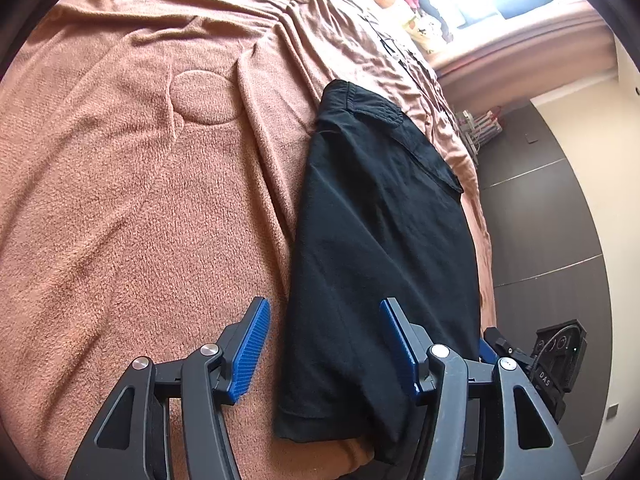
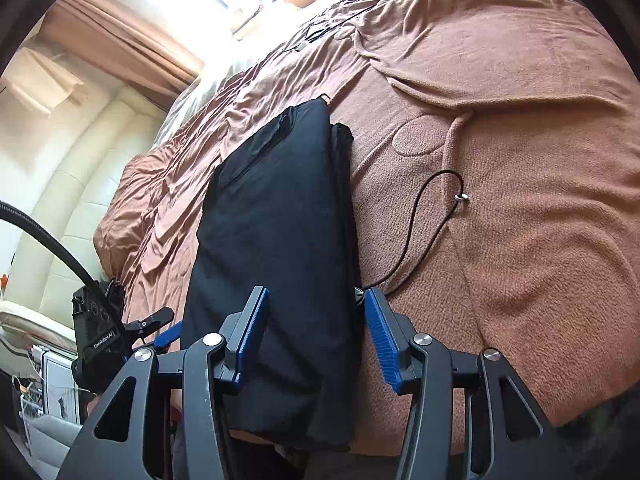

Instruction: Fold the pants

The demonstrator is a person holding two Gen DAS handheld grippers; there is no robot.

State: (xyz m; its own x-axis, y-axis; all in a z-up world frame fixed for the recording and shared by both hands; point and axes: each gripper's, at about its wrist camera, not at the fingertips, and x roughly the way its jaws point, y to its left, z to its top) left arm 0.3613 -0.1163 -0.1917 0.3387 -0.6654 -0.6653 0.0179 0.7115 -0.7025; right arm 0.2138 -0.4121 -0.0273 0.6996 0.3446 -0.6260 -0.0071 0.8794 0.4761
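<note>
While both pairs of tongs hang spread wide over the bed, neither has hold of anything: the left tongs (image 1: pixel 324 344) straddle the near end of the black pants (image 1: pixel 380 220) without closing, and the right tongs (image 2: pixel 316 336) do the same from the other side, blue pads clear of the cloth.

Between them the pants lie on the brown blanket (image 1: pixel 120 200), near the edge of the bed, already doubled lengthwise into 1 long narrow strip with the waistband at the far end. So I judge the first fold done; what seems left is bringing the ends together, once or twice, to make a compact stack, and no grip for that has been taken yet.

From the left wrist view I can see the hem at the near end and a pocket flap (image 1: pixel 380 114) up near the waist. Only the right wrist view shows the thin black drawstring (image 2: pixel 420 220) trailing loose from under the pants across the blanket, its metal tip (image 2: pixel 462 198) lying well apart from the cloth, and the layered edges stacked along the right side.
</note>
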